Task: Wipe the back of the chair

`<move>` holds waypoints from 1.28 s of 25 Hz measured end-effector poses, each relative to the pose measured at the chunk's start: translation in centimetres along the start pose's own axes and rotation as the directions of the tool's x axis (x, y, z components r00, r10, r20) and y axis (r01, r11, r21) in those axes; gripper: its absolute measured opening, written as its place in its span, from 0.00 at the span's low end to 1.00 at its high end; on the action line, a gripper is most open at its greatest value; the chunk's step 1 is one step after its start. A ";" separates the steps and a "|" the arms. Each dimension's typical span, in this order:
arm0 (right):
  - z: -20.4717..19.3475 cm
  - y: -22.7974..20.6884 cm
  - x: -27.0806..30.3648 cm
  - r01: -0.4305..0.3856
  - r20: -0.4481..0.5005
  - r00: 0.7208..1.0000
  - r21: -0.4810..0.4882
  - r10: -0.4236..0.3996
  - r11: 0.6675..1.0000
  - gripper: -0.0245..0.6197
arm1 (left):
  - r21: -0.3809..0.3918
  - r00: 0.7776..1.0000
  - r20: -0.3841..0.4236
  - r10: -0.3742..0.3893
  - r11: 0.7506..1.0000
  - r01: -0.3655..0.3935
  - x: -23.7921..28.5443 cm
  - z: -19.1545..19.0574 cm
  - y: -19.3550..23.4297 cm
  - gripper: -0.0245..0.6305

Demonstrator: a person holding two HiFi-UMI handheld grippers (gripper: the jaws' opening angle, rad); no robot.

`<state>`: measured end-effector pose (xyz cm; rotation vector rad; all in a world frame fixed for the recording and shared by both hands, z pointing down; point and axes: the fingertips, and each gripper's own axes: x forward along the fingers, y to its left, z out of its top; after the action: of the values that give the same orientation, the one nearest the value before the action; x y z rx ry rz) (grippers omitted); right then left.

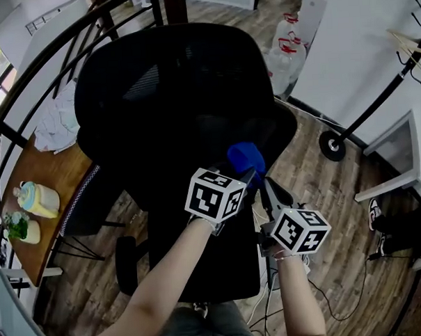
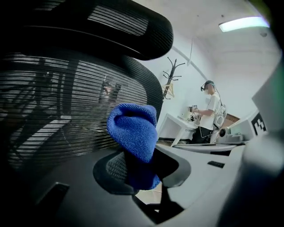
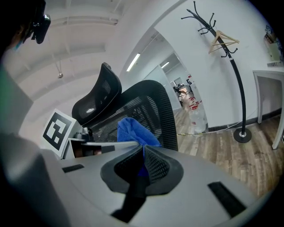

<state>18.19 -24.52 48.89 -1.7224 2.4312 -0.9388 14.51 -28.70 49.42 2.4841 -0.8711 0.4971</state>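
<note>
The black mesh chair point(image 1: 172, 96) fills the head view, its back point(image 2: 66, 102) towards me. A bunched blue cloth point(image 1: 246, 157) is held just behind the lower right of the chair back. My left gripper point(image 1: 246, 175) is shut on the blue cloth point(image 2: 133, 133), which stands up between its pads close to the mesh. My right gripper point(image 1: 262, 184) comes in from the right and is shut on a fold of the same cloth point(image 3: 133, 131). A thin blue strip shows between its pads point(image 3: 157, 166). The chair's headrest point(image 3: 97, 95) rises beyond.
A wooden table point(image 1: 51, 178) with bottles point(image 1: 36, 199) stands at the left under a curved black railing point(image 1: 45, 56). A coat stand point(image 1: 361, 112), a white desk point(image 1: 405, 155) and water jugs point(image 1: 289, 45) are at the right. Cables lie on the floor point(image 1: 341, 297). A person point(image 2: 209, 116) stands far off.
</note>
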 end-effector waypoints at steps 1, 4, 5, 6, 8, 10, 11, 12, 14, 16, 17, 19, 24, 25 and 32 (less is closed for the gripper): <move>-0.1 0.4 0.2 -0.007 -0.005 1.000 -0.003 0.007 1.000 0.09 | -0.006 1.000 0.004 0.009 1.000 -0.009 -0.4 0.0 0.4 0.22; -0.5 1.5 0.9 -0.027 -0.022 0.999 -0.011 0.027 1.000 0.09 | -0.023 0.999 0.014 0.034 0.999 -0.034 -1.6 -0.1 1.6 0.22; -0.7 1.9 1.1 -0.034 -0.027 0.999 -0.013 0.034 0.999 0.09 | -0.028 0.999 0.017 0.042 0.999 -0.041 -2.1 -0.1 2.0 0.22; -0.8 2.3 1.4 -0.042 -0.031 0.999 -0.015 0.042 0.999 0.09 | -0.034 0.999 0.020 0.049 0.998 -0.049 -2.5 -0.2 2.4 0.22; -1.2 3.2 1.9 -0.057 -0.037 0.998 -0.018 0.056 0.998 0.09 | -0.042 0.998 0.024 0.064 0.997 -0.063 -3.5 -0.5 3.3 0.22; -1.5 4.0 2.6 -0.071 -0.046 0.997 -0.022 0.070 0.997 0.09 | -0.049 0.996 0.026 0.081 0.996 -0.080 -4.5 -0.8 4.3 0.22; -1.6 4.4 3.0 -0.078 -0.051 0.996 -0.024 0.076 0.997 0.09 | -0.054 0.996 0.028 0.089 0.995 -0.088 -4.9 -0.8 4.7 0.22; -1.7 4.9 3.3 -0.085 -0.056 0.995 -0.025 0.083 0.996 0.09 | -0.059 0.995 0.031 0.097 0.994 -0.095 -5.3 -0.9 5.1 0.22; -1.8 5.7 3.9 -0.098 -0.064 0.993 -0.028 0.096 0.995 0.09 | -0.070 0.993 0.037 0.112 0.992 -0.109 -6.1 -1.0 5.9 0.22; -2.0 6.5 4.5 -0.114 -0.071 0.991 -0.032 0.111 0.993 0.09 | -0.085 0.991 0.047 0.129 0.989 -0.125 -7.0 -1.2 6.6 0.22; -2.1 7.0 4.8 -0.123 -0.075 0.990 -0.035 0.120 0.992 0.09 | -0.092 0.989 0.050 0.139 0.987 -0.134 -7.4 -1.3 7.0 0.22; -2.4 8.0 5.4 -0.143 -0.085 0.987 -0.038 0.139 0.989 0.09 | -0.102 0.986 0.051 0.159 0.983 -0.153 -8.4 -1.7 7.7 0.22; -3.4 10.5 6.7 -0.186 -0.110 0.977 -0.046 0.180 0.981 0.09 | -0.131 0.977 0.065 0.201 0.973 -0.191 -10.7 -2.2 9.6 0.22; -3.6 11.0 7.0 -0.195 -0.115 0.975 -0.048 0.188 0.980 0.09 | -0.137 0.975 0.068 0.210 0.970 -0.199 -11.2 -2.4 10.0 0.22; -4.8 14.2 8.7 -0.256 -0.157 0.957 -0.062 0.244 0.965 0.09 | -0.173 0.954 0.078 0.289 0.947 -0.272 -14.8 -3.2 13.1 0.22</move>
<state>0.99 -26.84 48.78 -1.3631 2.7348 -0.9797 -5.54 -28.88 49.00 2.2656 -1.2661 0.3770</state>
